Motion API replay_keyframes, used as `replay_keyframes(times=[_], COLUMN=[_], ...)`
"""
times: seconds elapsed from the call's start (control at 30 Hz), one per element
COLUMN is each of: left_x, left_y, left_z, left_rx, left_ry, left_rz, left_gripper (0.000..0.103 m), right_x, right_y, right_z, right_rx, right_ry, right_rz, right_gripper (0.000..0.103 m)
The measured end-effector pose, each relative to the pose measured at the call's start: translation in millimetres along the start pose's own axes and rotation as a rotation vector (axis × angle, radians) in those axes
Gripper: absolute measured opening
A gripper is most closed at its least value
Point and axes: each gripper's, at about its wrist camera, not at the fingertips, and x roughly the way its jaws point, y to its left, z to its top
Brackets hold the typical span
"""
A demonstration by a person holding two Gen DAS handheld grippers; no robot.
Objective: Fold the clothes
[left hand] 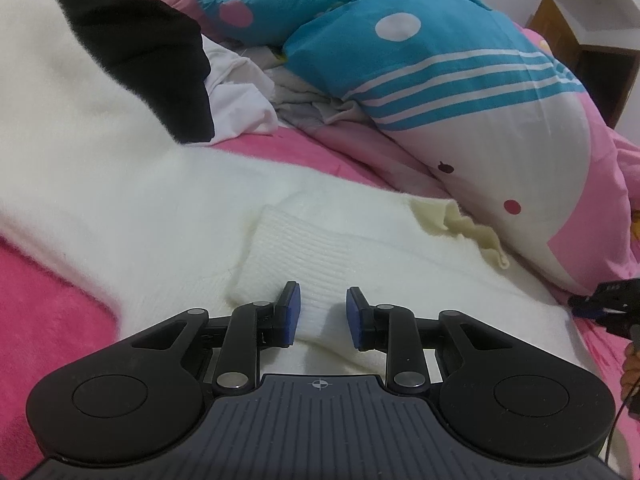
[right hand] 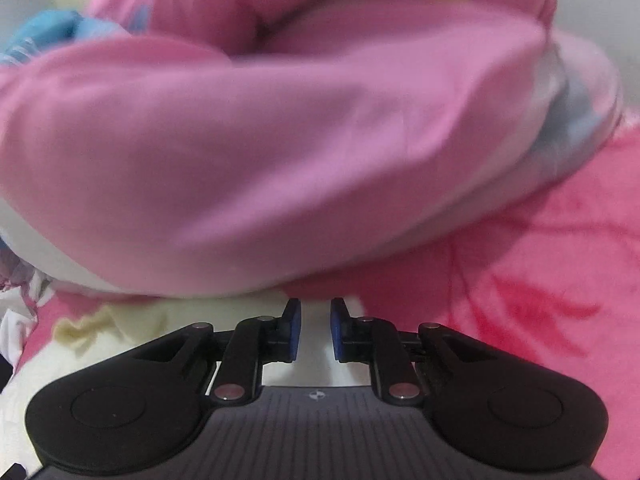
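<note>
White sweater (left hand: 168, 208) lay spread on the bed (left hand: 44, 300) for folding. Left gripper (left hand: 319, 312) pinched its ribbed cuff (left hand: 304, 252); right gripper (right hand: 316, 330), at three o'clock, gripped white knit too.

I can read no words, brand names or numbers anywhere in either view. The only sign is a small crosshair mark, a circle cut by a cross, printed white on the ribbed grey plate of my left gripper (left hand: 319, 312), centred just behind the fingers. The same crosshair sits on the plate of my right gripper (right hand: 315, 320), fainter there because that view is blurred. The quilt (left hand: 460, 92) carries only dots, stripes and a cartoon face, no lettering that I can make out.
</note>
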Motion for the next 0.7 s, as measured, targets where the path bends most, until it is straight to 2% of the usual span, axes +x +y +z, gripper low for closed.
replay_keyframes(times=[0.1,0.17,0.27,0.37,0.43,0.5,0.53,0.63,0.7], left_x=[-0.2,-0.3,-0.6,-0.9,-1.2,-4.2,-7.0,-22.0,-31.8], left_y=[2.1,3.8,4.6,4.8,4.9,3.7,2.6,-3.2,-8.6], left_z=[0.1,0.3,0.7,1.0,1.3,2.1,2.9,7.8,10.0], left_rx=[-0.013,-0.023,-0.030,-0.033,-0.036,-0.030,-0.023,0.037,0.091], left_ry=[0.001,0.002,0.001,-0.001,-0.003,-0.012,-0.019,-0.030,-0.006], left_rz=[-0.009,-0.016,-0.020,-0.023,-0.025,-0.027,-0.027,-0.023,-0.040], left_gripper=[0.027,0.027,0.027,0.027,0.027,0.027,0.027,0.028,0.029], right_x=[5.9,-16.7,-72.0,-100.1,-90.5,-72.9,-71.7,-91.3,-116.9], right_y=[-19.3,-27.1,-20.6,-2.5,9.1,13.3,14.5,14.5,29.3], right_z=[-3.7,-5.8,-22.1,-44.7,-65.0,-92.1,-96.0,-82.1,-85.5], right_rx=[0.085,0.153,0.115,0.034,-0.072,-0.176,-0.191,-0.118,-0.167], right_ry=[0.048,0.025,-0.022,0.007,0.062,0.057,0.050,0.073,0.024], right_rz=[-0.022,0.033,0.112,0.171,0.118,0.051,0.042,0.032,0.057], right_gripper=[0.023,0.023,0.023,0.023,0.022,0.022,0.022,0.023,0.023])
